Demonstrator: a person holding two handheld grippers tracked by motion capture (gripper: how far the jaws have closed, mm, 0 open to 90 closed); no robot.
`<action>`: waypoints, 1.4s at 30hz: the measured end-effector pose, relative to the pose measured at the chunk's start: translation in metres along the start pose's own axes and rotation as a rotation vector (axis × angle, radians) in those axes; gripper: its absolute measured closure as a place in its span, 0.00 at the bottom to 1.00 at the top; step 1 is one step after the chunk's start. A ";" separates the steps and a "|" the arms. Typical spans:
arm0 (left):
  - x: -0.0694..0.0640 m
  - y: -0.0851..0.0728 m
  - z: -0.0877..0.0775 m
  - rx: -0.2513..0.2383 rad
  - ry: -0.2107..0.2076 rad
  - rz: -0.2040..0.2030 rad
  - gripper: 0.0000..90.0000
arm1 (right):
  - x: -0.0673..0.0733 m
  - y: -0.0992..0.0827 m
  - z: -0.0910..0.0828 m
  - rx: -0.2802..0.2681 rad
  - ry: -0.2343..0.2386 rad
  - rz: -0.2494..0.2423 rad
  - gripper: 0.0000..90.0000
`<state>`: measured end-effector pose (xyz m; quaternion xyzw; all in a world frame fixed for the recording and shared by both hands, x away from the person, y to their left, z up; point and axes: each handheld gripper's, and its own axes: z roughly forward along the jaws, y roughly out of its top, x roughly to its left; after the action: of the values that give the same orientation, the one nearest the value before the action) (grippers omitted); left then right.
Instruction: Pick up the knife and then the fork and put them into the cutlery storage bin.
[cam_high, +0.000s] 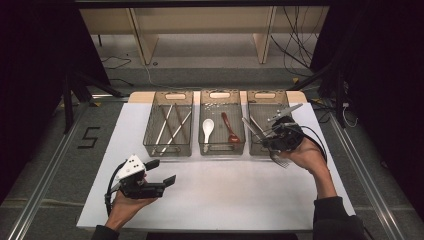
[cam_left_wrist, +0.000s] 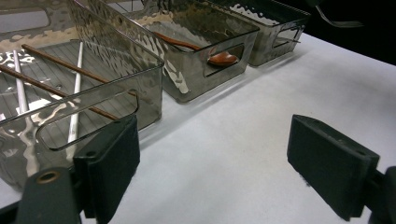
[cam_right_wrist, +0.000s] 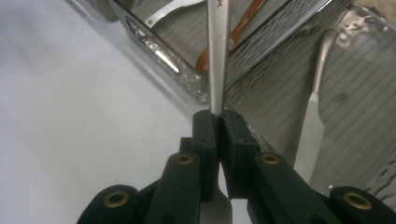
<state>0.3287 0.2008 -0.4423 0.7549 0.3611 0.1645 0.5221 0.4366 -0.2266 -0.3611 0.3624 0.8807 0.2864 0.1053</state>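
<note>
White table (cam_high: 225, 195), right gripper (cam_right_wrist: 218, 116) fingers clamping fork (cam_right_wrist: 218, 51), left gripper (cam_left_wrist: 212, 163) fingers wide apart.

Silver fork (cam_high: 281, 134), slanted above the right-hand bin's (cam_high: 266, 95) near end, tines toward the person.

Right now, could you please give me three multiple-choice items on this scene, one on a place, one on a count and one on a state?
1. Where does the white spoon lie?
A. left bin
B. middle bin
C. on the table

2. How many clear bins stand in the row?
A. two
B. three
C. four

3. How is the right gripper?
A. wide open
B. shut on nothing
C. shut on a fork

Answers: 1 B, the spoon lies beside the red-brown spoon in the middle bin. 2 B, three bins stand side by side. 3 C, its pads pinch the metal handle, tines showing below the hand in the high view.
</note>
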 end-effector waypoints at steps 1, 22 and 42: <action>0.000 0.000 0.000 -0.001 0.000 0.000 0.19 | -0.001 0.001 0.000 -0.004 -0.004 0.003 0.95; 0.001 0.000 0.000 -0.003 0.001 0.003 0.19 | -0.021 0.020 0.000 -0.046 -0.043 0.067 0.95; 0.001 0.000 0.000 -0.004 0.000 0.002 0.19 | -0.045 0.031 0.003 -0.083 -0.112 0.155 0.95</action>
<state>0.3292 0.2017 -0.4426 0.7544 0.3599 0.1658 0.5233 0.4877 -0.2393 -0.3467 0.4402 0.8301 0.3091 0.1471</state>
